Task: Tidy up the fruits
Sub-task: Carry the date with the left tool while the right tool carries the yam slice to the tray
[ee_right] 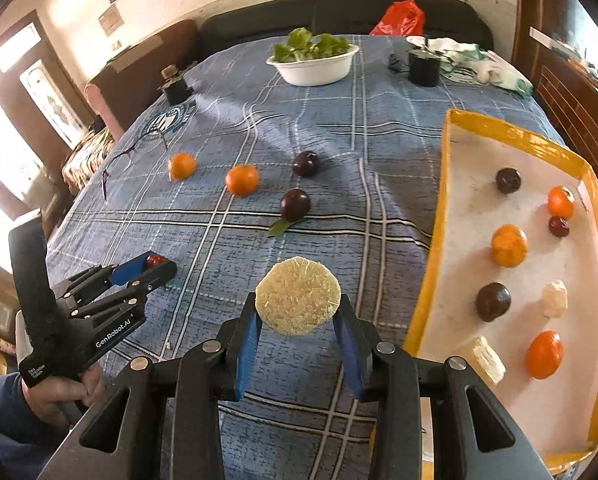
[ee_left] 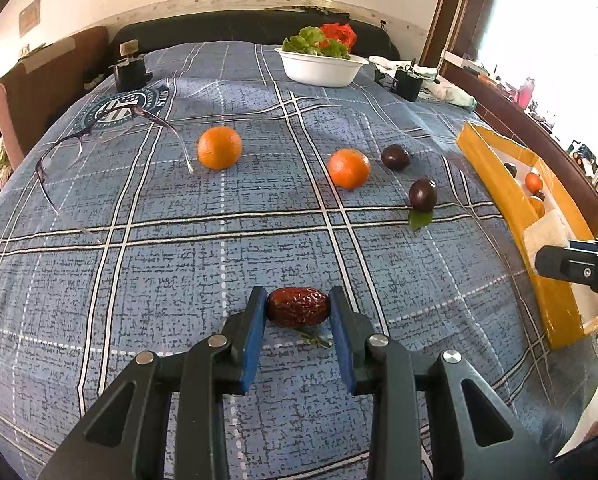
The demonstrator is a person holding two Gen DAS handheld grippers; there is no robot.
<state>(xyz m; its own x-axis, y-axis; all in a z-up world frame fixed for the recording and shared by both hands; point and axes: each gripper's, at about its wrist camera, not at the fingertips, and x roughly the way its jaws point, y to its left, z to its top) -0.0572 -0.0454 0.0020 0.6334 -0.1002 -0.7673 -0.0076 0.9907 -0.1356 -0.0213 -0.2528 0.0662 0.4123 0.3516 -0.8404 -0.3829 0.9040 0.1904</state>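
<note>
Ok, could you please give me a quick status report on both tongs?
Left tongs shut on wrinkled red date. Right tongs shut on round pale cracker, beside yellow-rimmed tray. Nothing in the way.

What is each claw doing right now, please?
Left claw: closed on a red date.
Right claw: closed on a pale round cake, held up off the cloth.

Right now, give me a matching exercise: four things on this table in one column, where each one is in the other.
Things:
1. red date
2. pale round cake
3. glasses
4. salad bowl

Places:
A. far end of the table
B. held in the right gripper
C. held in the left gripper
D. lying left of the oranges

Pairs: 1-C, 2-B, 3-D, 4-A
</note>
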